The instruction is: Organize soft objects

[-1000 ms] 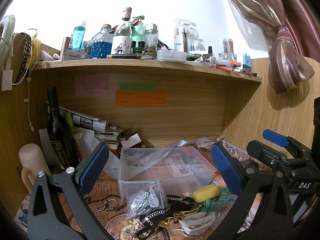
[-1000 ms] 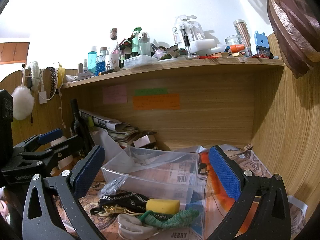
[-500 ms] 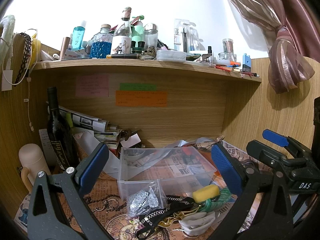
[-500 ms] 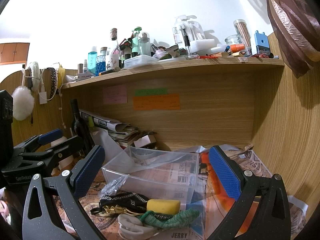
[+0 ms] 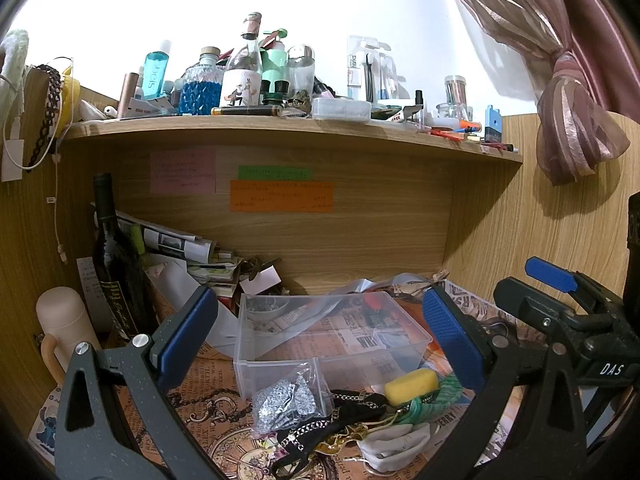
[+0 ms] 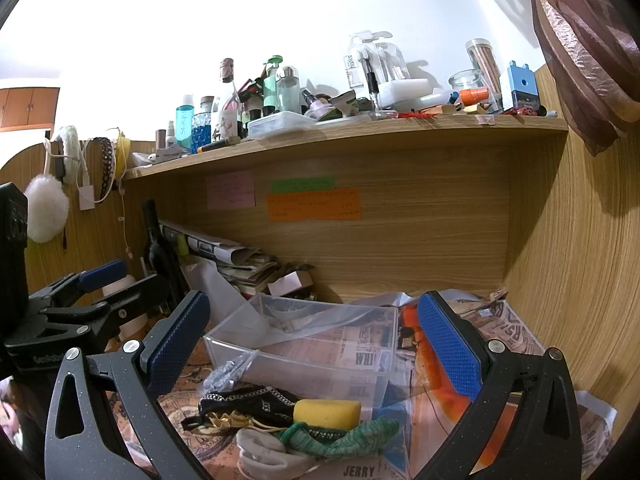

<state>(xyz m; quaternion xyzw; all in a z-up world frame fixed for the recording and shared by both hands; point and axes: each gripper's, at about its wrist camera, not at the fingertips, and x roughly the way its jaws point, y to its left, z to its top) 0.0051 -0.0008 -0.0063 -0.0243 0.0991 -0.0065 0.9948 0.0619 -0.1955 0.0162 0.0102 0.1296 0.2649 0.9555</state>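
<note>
A clear plastic bin stands on the paper-covered desk; it also shows in the right wrist view. In front of it lies a heap: a yellow sponge, a green knit cloth, a white cloth, a black strap with chain and a bag of silver foil. My left gripper is open and empty, hovering above the bin and heap. My right gripper is open and empty, just right of it.
A dark wine bottle and a cream flask stand at the left. Stacked papers lie behind the bin. A crowded shelf hangs overhead. A wooden wall closes the right side.
</note>
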